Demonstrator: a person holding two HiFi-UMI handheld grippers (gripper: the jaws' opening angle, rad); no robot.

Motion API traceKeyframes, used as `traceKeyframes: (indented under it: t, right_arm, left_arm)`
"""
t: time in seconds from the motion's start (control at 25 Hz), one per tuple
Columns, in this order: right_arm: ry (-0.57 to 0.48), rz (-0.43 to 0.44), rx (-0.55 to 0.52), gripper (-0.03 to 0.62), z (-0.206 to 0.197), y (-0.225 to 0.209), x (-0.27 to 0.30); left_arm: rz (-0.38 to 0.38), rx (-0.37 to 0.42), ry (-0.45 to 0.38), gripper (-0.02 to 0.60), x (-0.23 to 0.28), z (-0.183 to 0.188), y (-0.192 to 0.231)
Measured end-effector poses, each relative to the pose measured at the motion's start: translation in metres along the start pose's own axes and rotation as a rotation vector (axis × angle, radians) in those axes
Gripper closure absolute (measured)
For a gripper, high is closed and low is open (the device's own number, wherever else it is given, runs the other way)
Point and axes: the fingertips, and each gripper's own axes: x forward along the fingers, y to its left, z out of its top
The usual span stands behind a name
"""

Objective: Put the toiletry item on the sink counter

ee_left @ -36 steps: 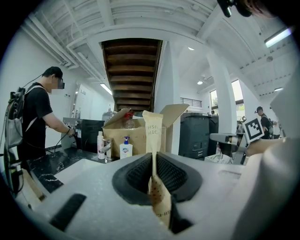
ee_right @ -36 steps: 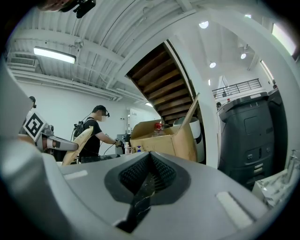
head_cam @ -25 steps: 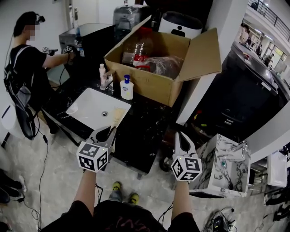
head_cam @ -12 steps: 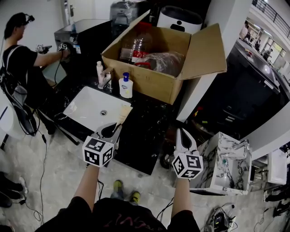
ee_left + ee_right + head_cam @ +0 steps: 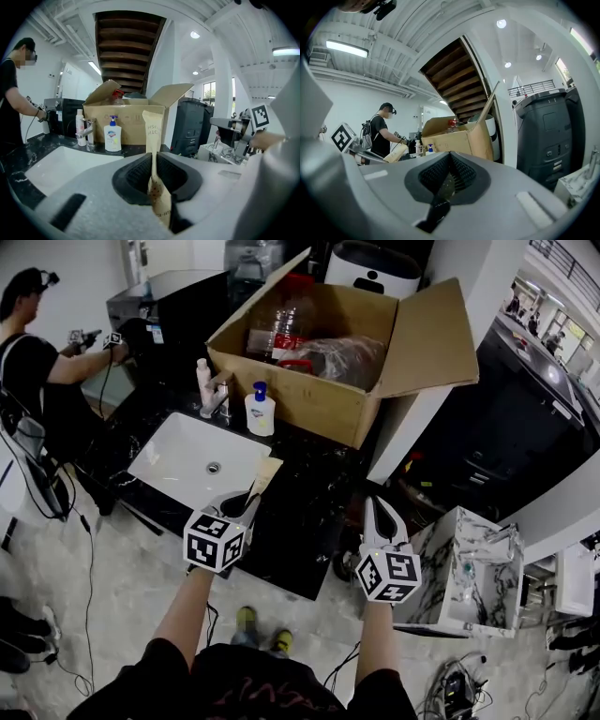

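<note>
Sachet [image 5: 153,136] marked roughly "HSC" clamped in left tool [image 5: 242,504]; right tool [image 5: 449,157] closed, empty.

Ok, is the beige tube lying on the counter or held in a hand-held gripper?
Held: the left hand-held gripper has its jaws pinched on the beige tube, which juts out over the black counter.

A flat tan toiletry tube [image 5: 153,133] is pinched between the left gripper's [image 5: 244,505] fingers [image 5: 133,176], sticking out over the black counter [image 5: 314,498].
</note>
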Motion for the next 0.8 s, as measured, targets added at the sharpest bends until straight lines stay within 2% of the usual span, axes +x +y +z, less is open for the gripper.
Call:
traceKeyframes:
  t: [0.52, 0.8]
  right_arm:
    - [0.03, -0.019, 0.006, 0.591, -0.015, -0.009, 0.006]
    - [0.056, -0.032, 0.013, 0.591, -0.026, -0.013, 0.008]
  left_arm:
    - [-0.034, -0.089, 0.158, 0.546, 0.043, -0.057, 0.004]
    - [-0.038, -0.107, 0.261, 0.545, 0.058, -0.092, 0.005]
